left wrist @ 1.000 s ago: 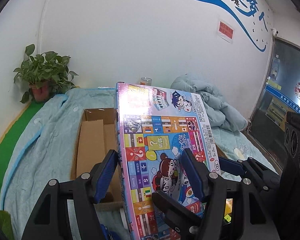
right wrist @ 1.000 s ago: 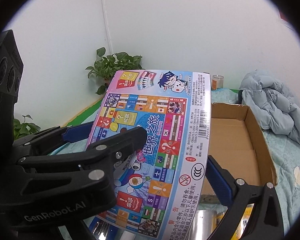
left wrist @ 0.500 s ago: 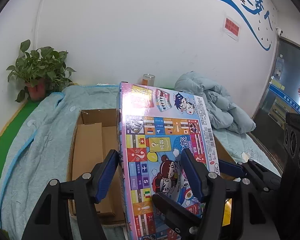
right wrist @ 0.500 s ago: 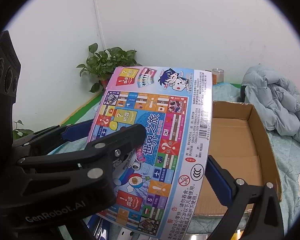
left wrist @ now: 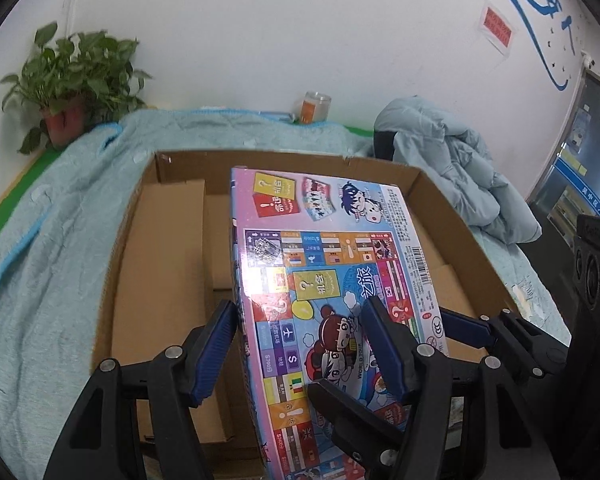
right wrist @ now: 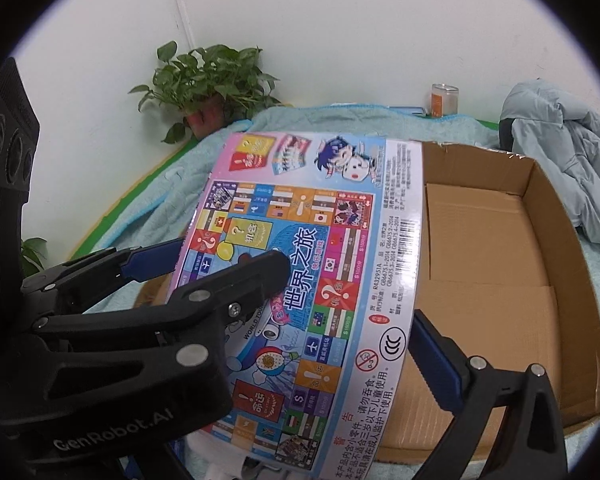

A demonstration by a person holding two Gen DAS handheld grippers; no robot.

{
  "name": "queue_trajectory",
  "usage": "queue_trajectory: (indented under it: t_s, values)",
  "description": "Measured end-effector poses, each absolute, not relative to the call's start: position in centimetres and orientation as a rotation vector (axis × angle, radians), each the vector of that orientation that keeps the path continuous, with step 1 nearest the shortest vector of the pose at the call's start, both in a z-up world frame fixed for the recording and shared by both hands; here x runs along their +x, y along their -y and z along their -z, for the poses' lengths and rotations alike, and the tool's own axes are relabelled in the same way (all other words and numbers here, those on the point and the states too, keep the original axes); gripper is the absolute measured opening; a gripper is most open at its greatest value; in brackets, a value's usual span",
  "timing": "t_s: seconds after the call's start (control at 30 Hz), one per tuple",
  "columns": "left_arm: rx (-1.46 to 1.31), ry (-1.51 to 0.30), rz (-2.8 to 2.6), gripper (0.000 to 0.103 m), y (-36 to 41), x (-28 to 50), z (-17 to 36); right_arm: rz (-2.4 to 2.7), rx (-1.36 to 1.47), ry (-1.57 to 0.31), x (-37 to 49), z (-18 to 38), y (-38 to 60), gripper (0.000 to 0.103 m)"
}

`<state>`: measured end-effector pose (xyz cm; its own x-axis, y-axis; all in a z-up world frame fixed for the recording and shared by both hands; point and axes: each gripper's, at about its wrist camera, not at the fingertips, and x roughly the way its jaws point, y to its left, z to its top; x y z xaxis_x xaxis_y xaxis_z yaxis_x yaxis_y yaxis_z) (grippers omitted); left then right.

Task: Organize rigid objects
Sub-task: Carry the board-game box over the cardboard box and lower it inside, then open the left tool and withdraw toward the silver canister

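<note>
A flat, colourful board-game box hangs tilted over an open, empty-looking cardboard carton on a blanket-covered bed. My left gripper is shut on the game box near its lower left. One blue pad sits behind the box's left edge and the other finger lies on the printed face. In the right wrist view my right gripper holds the box's right side. Its right finger presses behind the right edge. Its other finger is hidden behind the left gripper's body.
A light blue blanket surrounds the carton. A potted plant stands in the far left corner, and a glass jar by the wall. A pale blue padded jacket is bunched right of the carton.
Both grippers have carried the game box forward and down, from in front of the carton to over its opening. The grip on the box is unchanged.
</note>
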<state>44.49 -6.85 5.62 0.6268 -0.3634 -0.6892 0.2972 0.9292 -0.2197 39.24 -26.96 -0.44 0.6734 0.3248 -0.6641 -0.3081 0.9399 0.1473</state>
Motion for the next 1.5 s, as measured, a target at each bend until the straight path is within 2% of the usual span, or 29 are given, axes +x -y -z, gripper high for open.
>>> queue_trajectory:
  t_s: [0.13,0.37,0.6,0.77,0.9,1.0,1.2,1.27,1.33,1.43,1.5]
  values:
    - [-0.126,-0.873,0.386,0.062,6.3,46.3,-3.0,-0.352,0.011,-0.789,40.1,1.7,26.8,0.099]
    - [-0.148,-0.963,0.355,0.054,5.8,48.1,-1.0,-0.360,0.019,-0.879,42.0,3.0,26.6,0.099]
    - [-0.166,-1.054,0.339,0.054,5.3,50.1,-0.9,-0.407,0.075,-1.009,44.3,3.8,27.1,0.099]
    - [-0.158,-1.038,0.334,0.054,5.2,50.8,-2.0,-0.444,0.163,-1.067,45.5,4.0,27.7,0.099]
    - [-0.122,-1.067,0.332,0.061,6.0,51.2,-1.8,-0.449,0.207,-1.091,45.9,4.4,27.9,0.099]
    - [-0.110,-1.090,0.355,0.061,6.2,50.5,-1.3,-0.443,0.194,-1.142,46.0,5.4,27.8,0.099]
    - [-0.122,-0.941,0.360,0.063,3.9,44.8,-3.9,-0.491,0.214,-1.167,44.1,5.2,28.8,0.099]
    - [-0.093,-0.889,0.356,0.063,3.4,42.2,-4.9,-0.486,0.176,-1.182,43.9,5.6,28.2,0.091]
    - [-0.075,-0.839,0.342,0.063,3.0,39.7,-5.9,-0.453,0.118,-1.199,44.1,6.2,27.6,0.088]
    - [-0.056,-0.758,0.304,0.076,1.7,36.0,-7.8,-0.430,0.079,-1.143,43.1,5.0,27.2,0.089]
    - [-0.048,-0.690,0.260,0.094,0.7,33.4,-9.2,-0.420,0.025,-1.070,41.3,3.4,27.2,0.090]
